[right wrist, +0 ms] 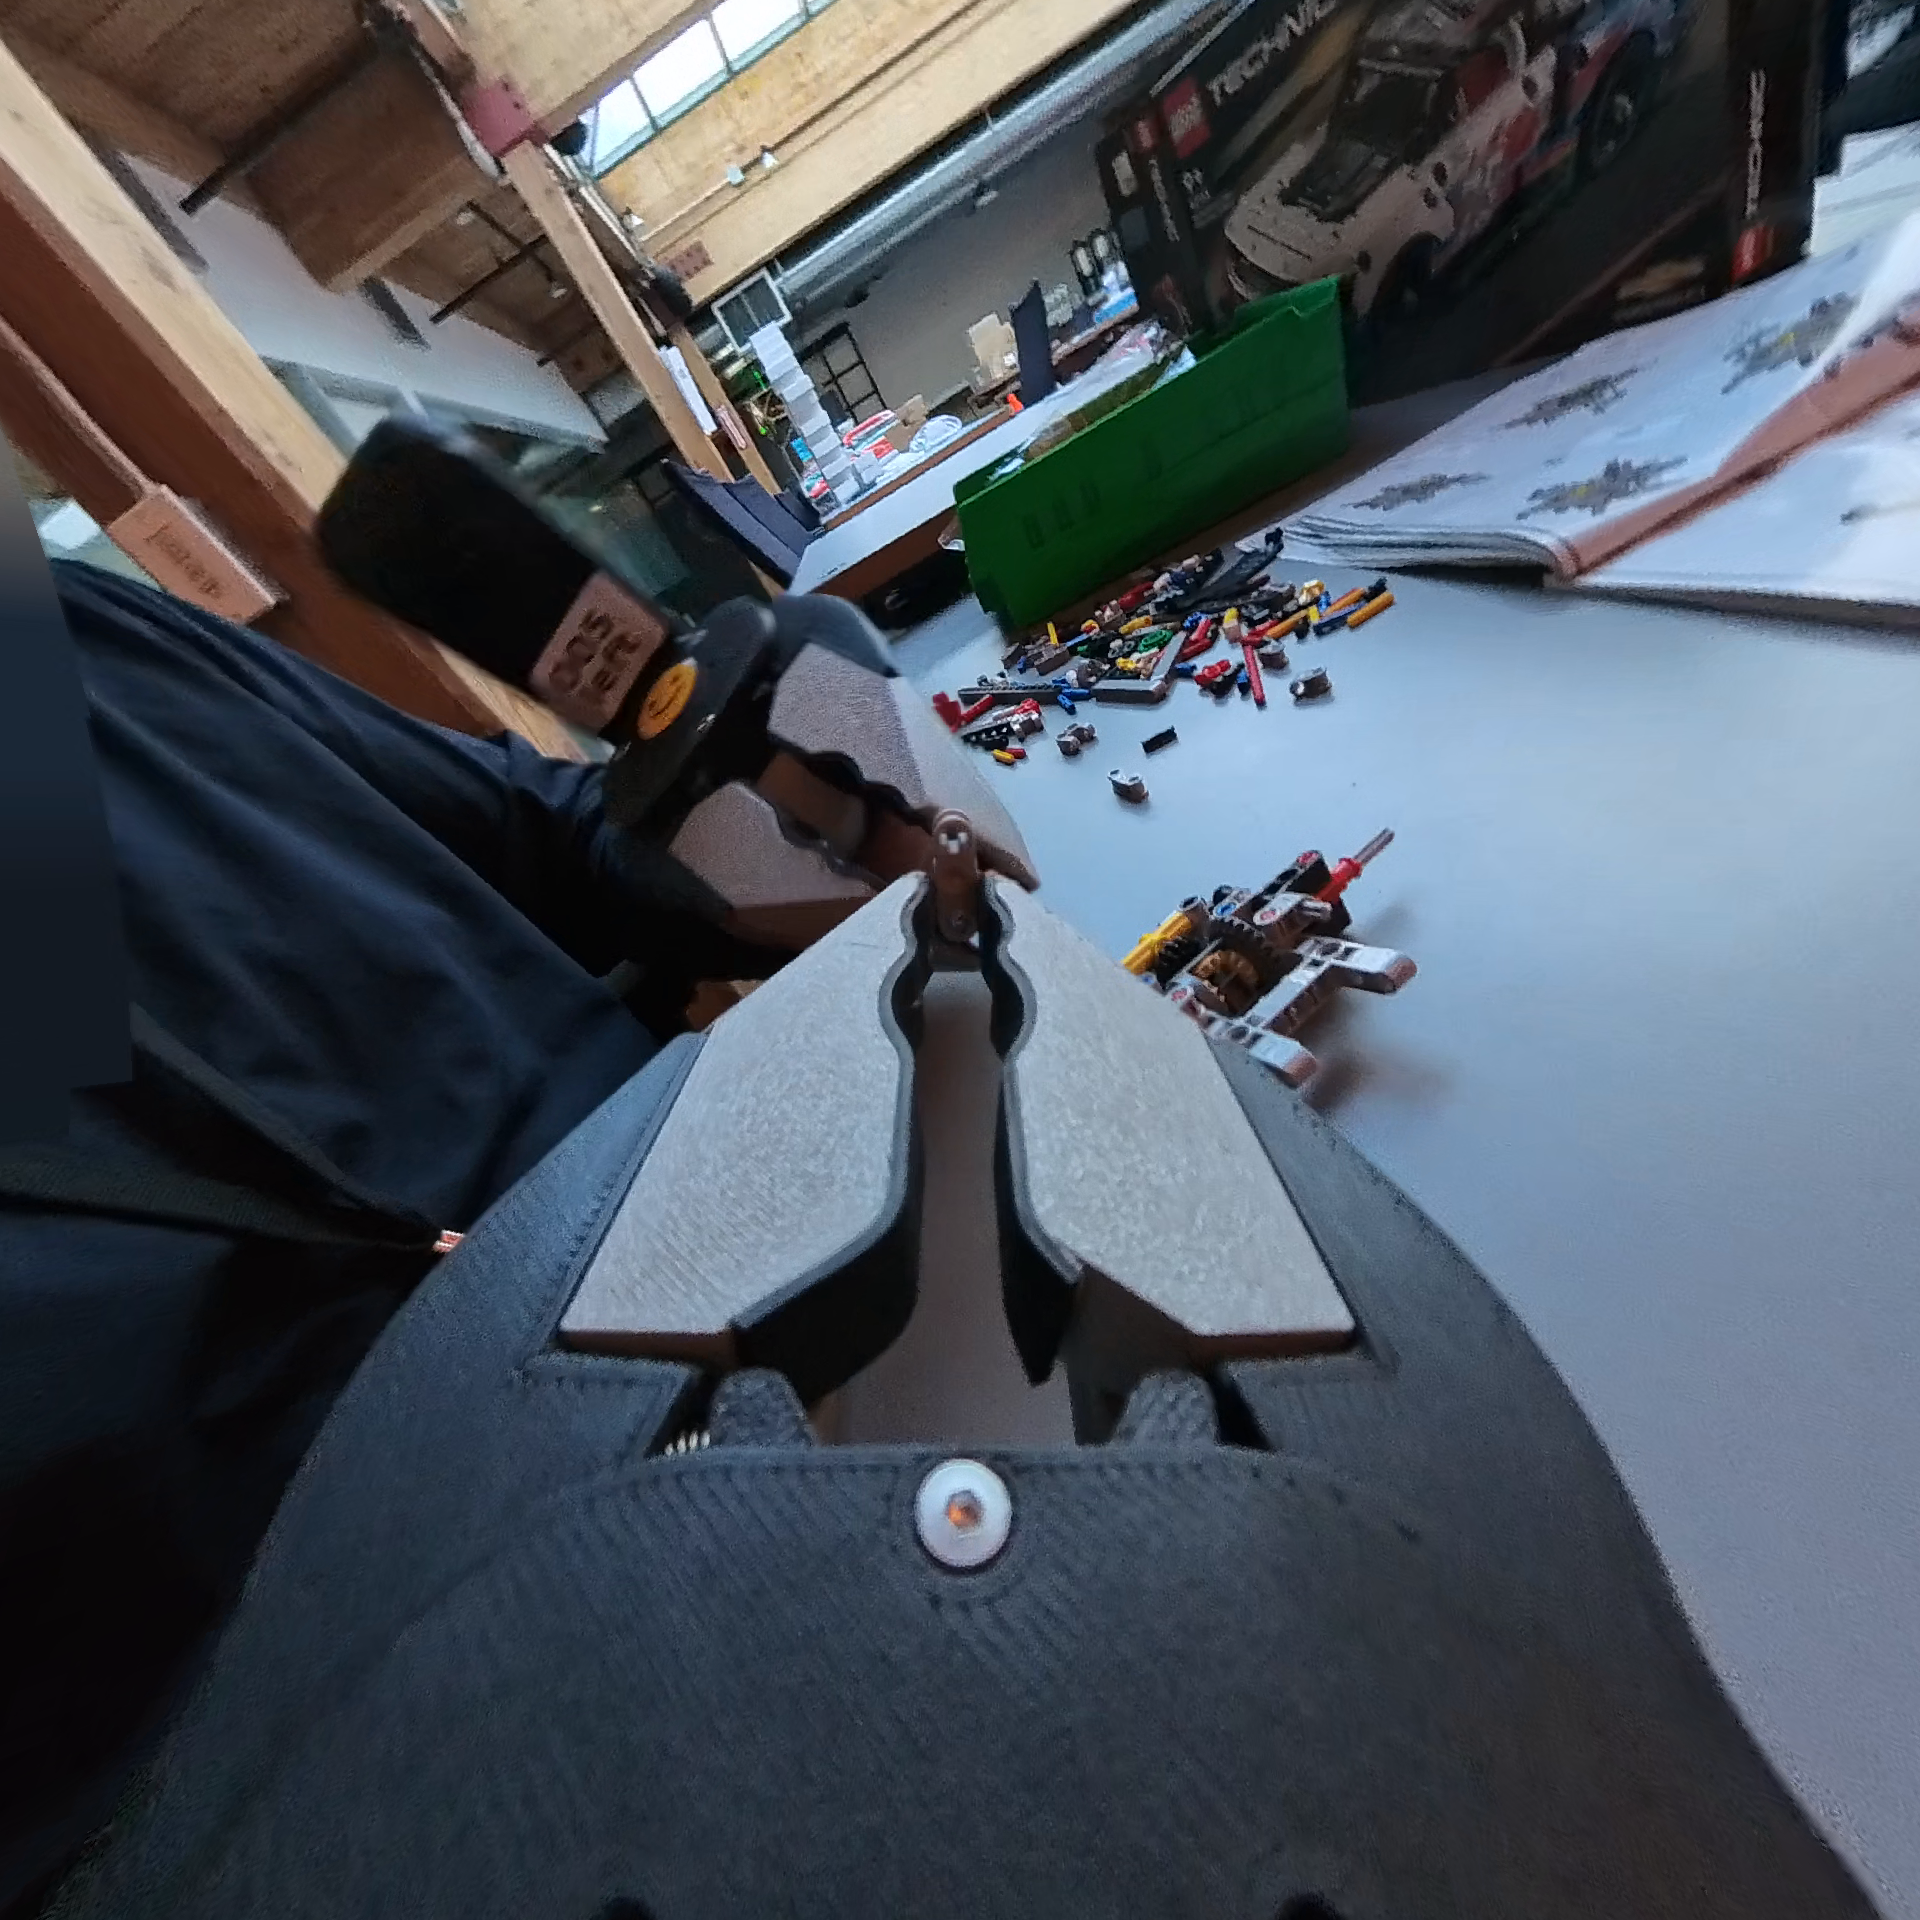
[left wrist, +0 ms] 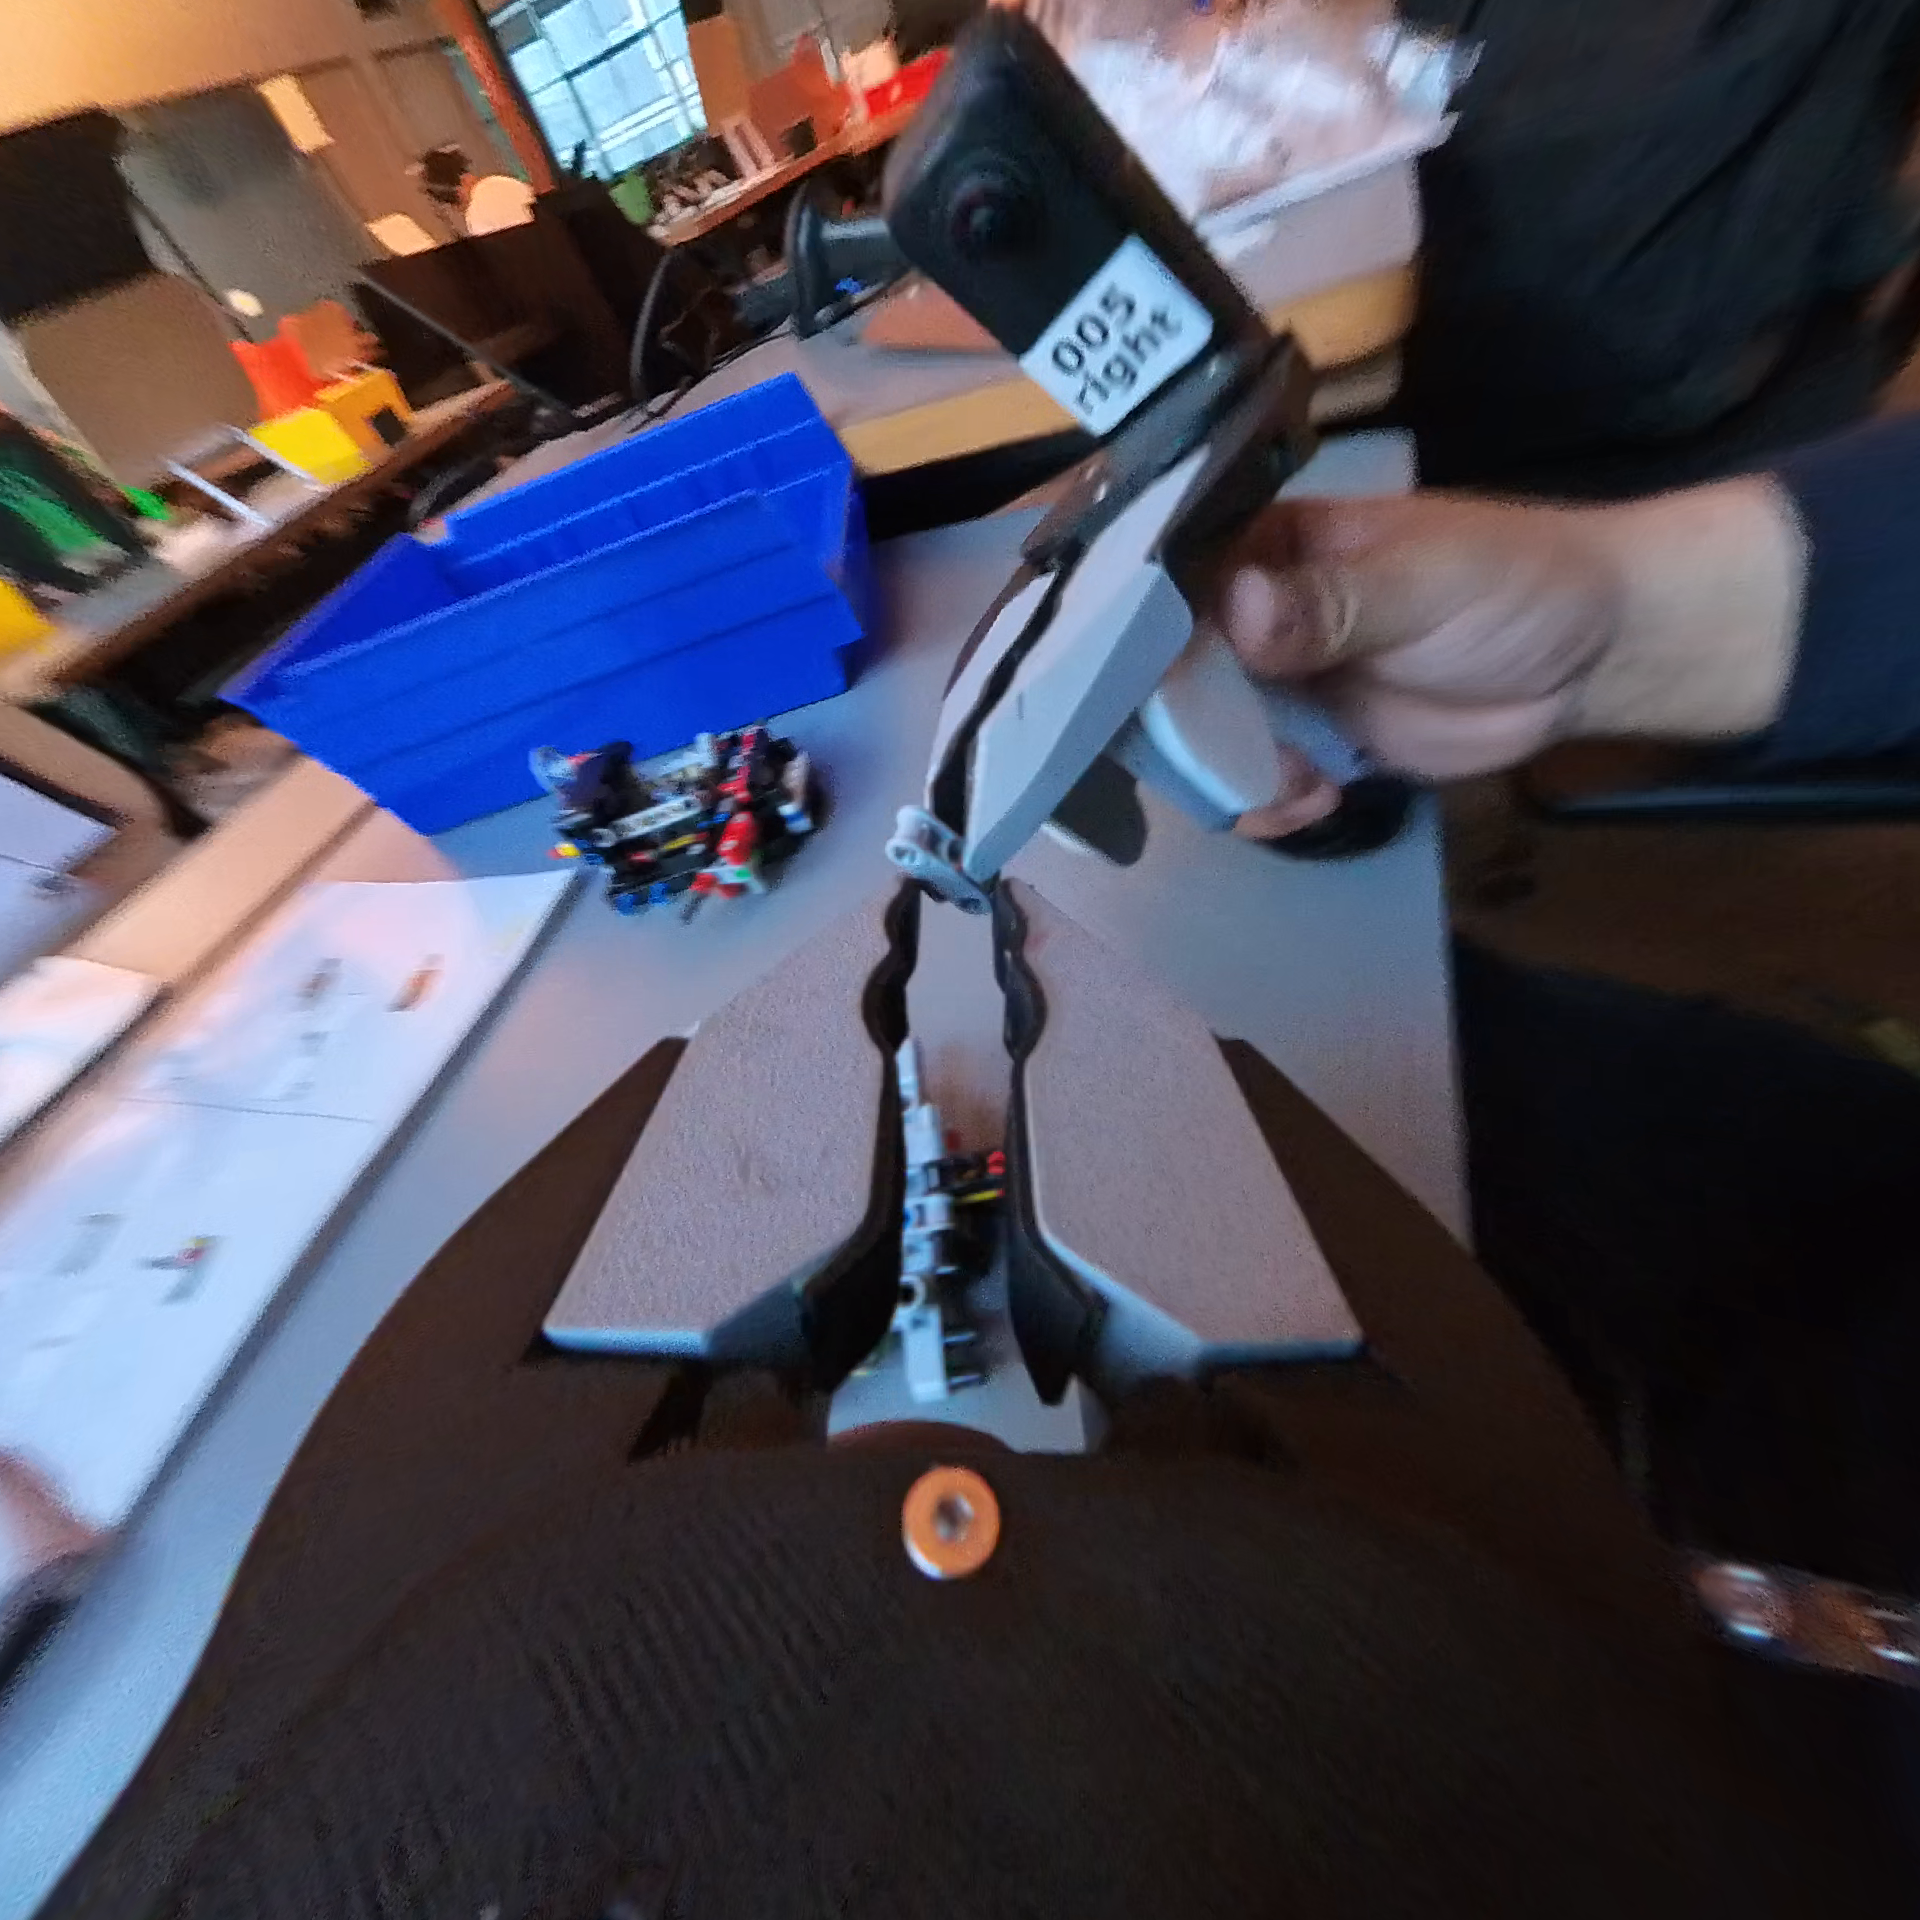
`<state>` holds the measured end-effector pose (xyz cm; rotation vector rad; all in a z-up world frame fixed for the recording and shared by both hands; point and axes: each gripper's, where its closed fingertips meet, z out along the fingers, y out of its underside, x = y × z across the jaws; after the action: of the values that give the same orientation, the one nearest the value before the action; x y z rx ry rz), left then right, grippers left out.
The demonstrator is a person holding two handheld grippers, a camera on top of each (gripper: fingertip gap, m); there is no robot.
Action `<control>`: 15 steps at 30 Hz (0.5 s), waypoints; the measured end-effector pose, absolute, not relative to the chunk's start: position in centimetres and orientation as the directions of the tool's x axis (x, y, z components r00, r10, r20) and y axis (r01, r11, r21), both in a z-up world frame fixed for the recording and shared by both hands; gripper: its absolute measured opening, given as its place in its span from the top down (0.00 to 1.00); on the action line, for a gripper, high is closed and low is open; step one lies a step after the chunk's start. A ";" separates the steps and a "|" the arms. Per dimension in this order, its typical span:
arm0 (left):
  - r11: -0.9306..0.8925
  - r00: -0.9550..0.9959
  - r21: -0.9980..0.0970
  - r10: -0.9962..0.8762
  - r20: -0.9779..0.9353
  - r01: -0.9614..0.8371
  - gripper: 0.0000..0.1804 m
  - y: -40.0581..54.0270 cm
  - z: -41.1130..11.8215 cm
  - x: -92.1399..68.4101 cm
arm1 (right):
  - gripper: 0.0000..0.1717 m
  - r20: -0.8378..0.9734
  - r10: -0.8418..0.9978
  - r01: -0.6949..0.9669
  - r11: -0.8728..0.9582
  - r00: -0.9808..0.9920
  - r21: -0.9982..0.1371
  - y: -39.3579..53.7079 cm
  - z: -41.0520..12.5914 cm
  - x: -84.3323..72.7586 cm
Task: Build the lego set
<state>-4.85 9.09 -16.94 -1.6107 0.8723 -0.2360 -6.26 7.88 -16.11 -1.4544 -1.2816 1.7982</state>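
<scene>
Grey connector piece is pinched between the right gripper fingers, at the tips of the left gripper, whose near-closed fingers' contact cannot be told. Partial assemblies and loose parts lie on the worktop.

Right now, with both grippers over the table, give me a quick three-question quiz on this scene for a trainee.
1. True or false: the bin behind the loose bricks is green.
2. The right gripper pinches: A) a small grey connector piece; B) a yellow axle; C) nothing.
3. Fill in: in the left wrist view, a ____ bin stands behind the small built model.
Key: 1 true; 2 A; 3 blue.
</scene>
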 end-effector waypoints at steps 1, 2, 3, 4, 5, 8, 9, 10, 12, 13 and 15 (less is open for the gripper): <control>0.044 0.684 -0.877 -0.608 -0.403 -0.479 0.94 9.3 -17.2 -5.0 | 0.98 -0.501 0.812 0.190 -0.463 -0.300 -0.865 8.0 -16.3 -6.3; 0.080 0.661 -0.829 -0.563 -0.496 -0.554 0.94 9.5 -17.4 -5.1 | 0.97 -0.534 0.792 0.202 -0.494 -0.297 -0.846 8.1 -16.4 -6.4; 0.109 0.635 -0.782 -0.521 -0.571 -0.614 0.94 9.6 -17.5 -5.2 | 0.97 -0.562 0.770 0.207 -0.523 -0.302 -0.827 8.1 -16.4 -6.3; 0.127 0.610 -0.742 -0.487 -0.625 -0.659 0.95 9.7 -17.5 -5.2 | 0.97 -0.588 0.748 0.212 -0.548 -0.309 -0.809 8.1 -16.5 -6.3; 0.139 0.586 -0.707 -0.463 -0.665 -0.693 0.95 9.7 -17.6 -5.2 | 0.97 -0.610 0.729 0.220 -0.569 -0.311 -0.792 8.1 -16.5 -6.3; 0.148 0.568 -0.685 -0.451 -0.689 -0.713 0.96 9.7 -17.9 -5.3 | 0.97 -0.616 0.727 0.232 -0.571 -0.304 -0.788 8.1 -16.7 -6.3; 0.143 0.578 -0.701 -0.465 -0.671 -0.699 0.96 9.7 -17.9 -5.2 | 0.97 -0.606 0.735 0.234 -0.559 -0.304 -0.795 8.0 -16.7 -6.3; 0.137 0.589 -0.722 -0.485 -0.646 -0.678 0.96 9.6 -17.9 -5.1 | 0.98 -0.590 0.747 0.234 -0.542 -0.307 -0.807 8.0 -16.7 -6.2; 0.117 0.621 -0.793 -0.558 -0.551 -0.598 0.94 9.3 -17.7 -4.7 | 0.98 -0.539 0.783 0.225 -0.490 -0.310 -0.842 7.9 -16.6 -6.0; 0.082 0.632 -0.838 -0.618 -0.468 -0.540 0.90 9.1 -17.8 -4.4 | 0.98 -0.510 0.803 0.218 -0.462 -0.308 -0.860 7.9 -16.6 -6.0; 0.028 0.645 -0.911 -0.698 -0.311 -0.410 0.92 8.7 -17.2 -4.1 | 0.98 -0.459 0.824 0.202 -0.414 -0.331 -0.888 7.6 -16.3 -5.8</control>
<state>-4.13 8.69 -17.16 -1.5966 0.9388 -0.2825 -5.75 7.63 -16.27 -1.4447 -1.3334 1.7946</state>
